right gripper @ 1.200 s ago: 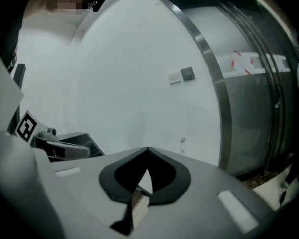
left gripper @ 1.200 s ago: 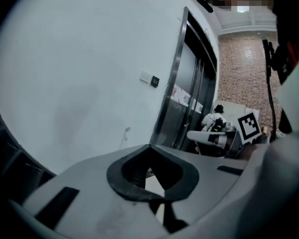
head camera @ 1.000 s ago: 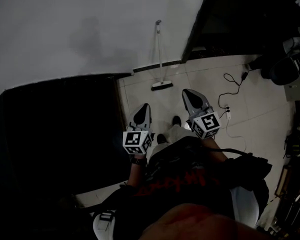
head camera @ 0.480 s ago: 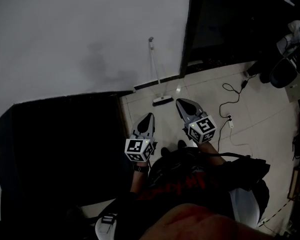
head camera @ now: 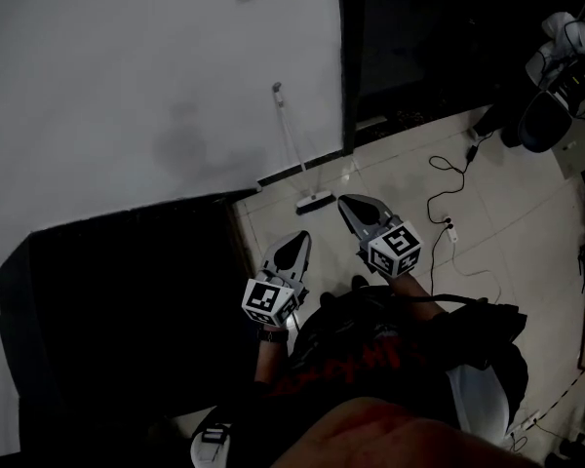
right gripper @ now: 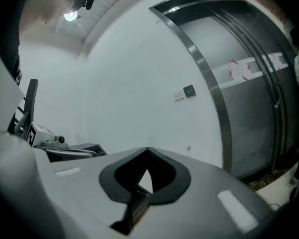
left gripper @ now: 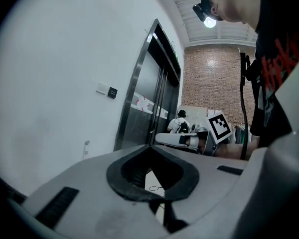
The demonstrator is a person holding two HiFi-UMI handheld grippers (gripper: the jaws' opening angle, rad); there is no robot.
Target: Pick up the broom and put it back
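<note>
The broom (head camera: 294, 149) leans upright against the white wall, its head (head camera: 315, 203) on the tiled floor beside the dark doorway. My left gripper (head camera: 300, 238) is shut and empty, short of the broom head and a little left of it. My right gripper (head camera: 347, 203) is shut and empty too, its tip just right of the broom head without touching it. The top of the broom handle (left gripper: 86, 144) shows past the shut tips of the left gripper (left gripper: 150, 146). It also shows as a handle tip (right gripper: 189, 148) right of the right gripper (right gripper: 148, 149).
A large black piece of furniture (head camera: 127, 291) fills the left. A steel lift door (right gripper: 249, 98) stands right of the broom. A cable and power strip (head camera: 447, 224) lie on the floor. Dark equipment (head camera: 556, 86) sits far right. A person (left gripper: 181, 124) sits in the distance.
The head view has tilted up, showing more wall and the switches. My left gripper has swung forward and right towards the broom. Both grippers stay shut and the broom has not moved.
</note>
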